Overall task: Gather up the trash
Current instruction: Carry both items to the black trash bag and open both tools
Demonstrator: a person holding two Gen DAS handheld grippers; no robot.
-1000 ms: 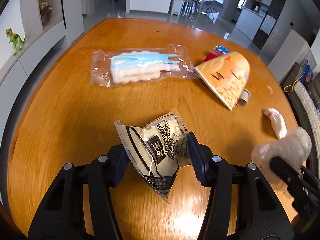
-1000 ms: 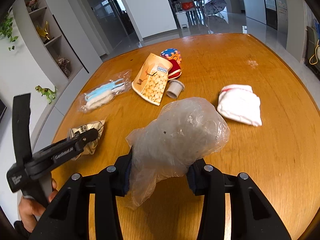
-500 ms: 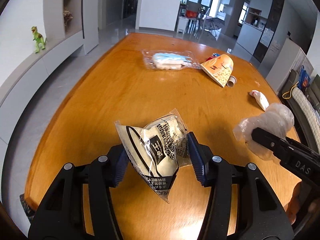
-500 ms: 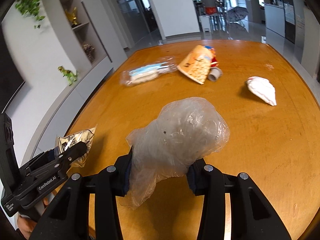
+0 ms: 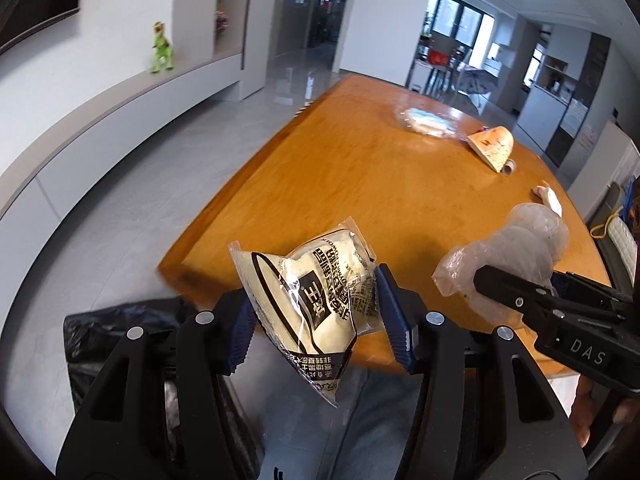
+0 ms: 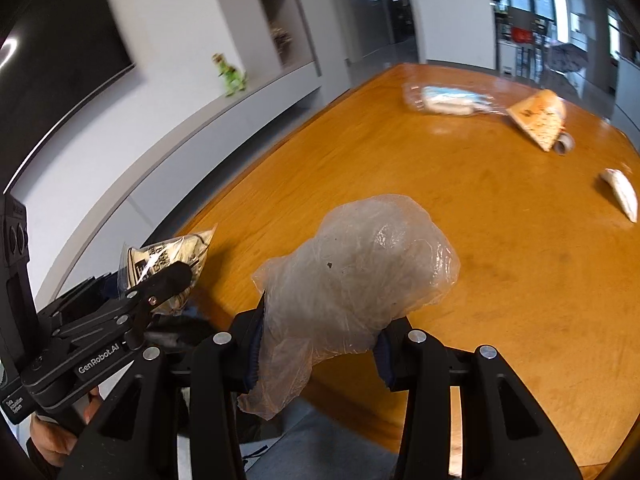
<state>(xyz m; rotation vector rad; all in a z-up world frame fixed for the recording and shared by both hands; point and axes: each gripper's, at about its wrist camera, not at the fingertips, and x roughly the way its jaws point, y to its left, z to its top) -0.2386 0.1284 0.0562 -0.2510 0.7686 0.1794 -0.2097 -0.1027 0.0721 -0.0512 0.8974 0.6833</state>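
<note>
My left gripper is shut on a crumpled snack wrapper with black print, held in the air past the near edge of the wooden table. My right gripper is shut on a crumpled clear plastic bag, held over the table's near edge. The right gripper and its bag show at the right in the left wrist view. The left gripper and wrapper show at the left in the right wrist view. A black trash bag lies below left, by the floor.
On the far table lie a clear packet with a blue item, an orange paper cone beside a small cardboard roll, and a white wad. A green toy dinosaur stands on the wall ledge.
Both grippers have pulled back and risen from over the table to its near edge, each keeping its load. The black trash bag and floor have come into view.
</note>
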